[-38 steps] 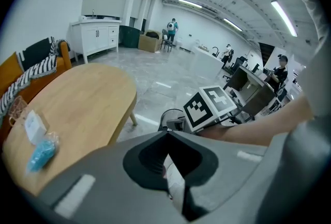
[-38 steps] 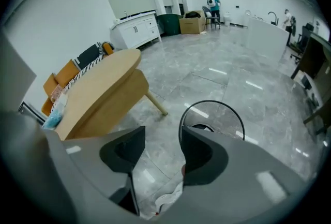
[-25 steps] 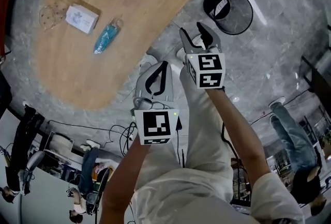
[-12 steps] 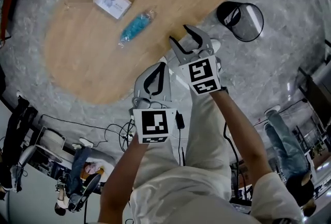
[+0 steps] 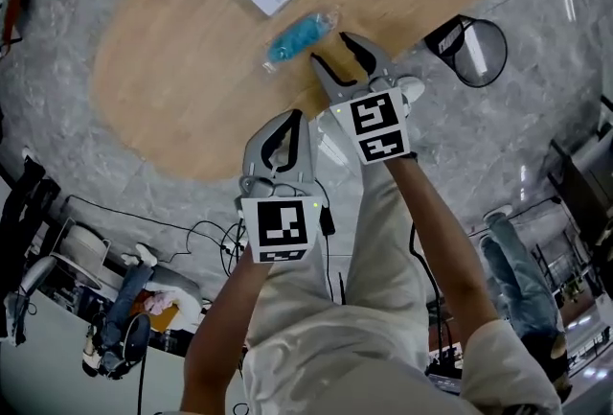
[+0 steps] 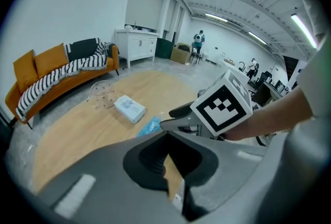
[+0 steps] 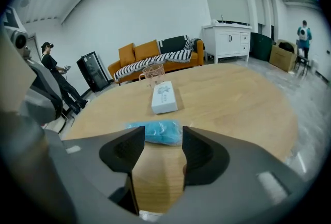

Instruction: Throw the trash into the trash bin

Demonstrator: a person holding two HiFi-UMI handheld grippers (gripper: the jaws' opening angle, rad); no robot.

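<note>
Wooden table point(image 5: 192, 87) bearing blue trash point(image 5: 299, 37), grey marble floor point(image 5: 57, 39), orange sofa point(image 6: 31, 65) beyond

Grey left tool point(image 5: 296, 119), right tool point(image 5: 334, 52), black-and-white marker cubes point(image 5: 279, 229); white sleeve point(image 5: 512, 360), pale trousers point(image 5: 375, 245)

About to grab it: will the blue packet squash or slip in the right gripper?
The blue packet looks like thin film with crimped ends, so it will probably squash rather than stay stiff. It lies flat on the table, so rolling seems unlikely. Its sheen suggests it may slip in the right gripper.
</note>
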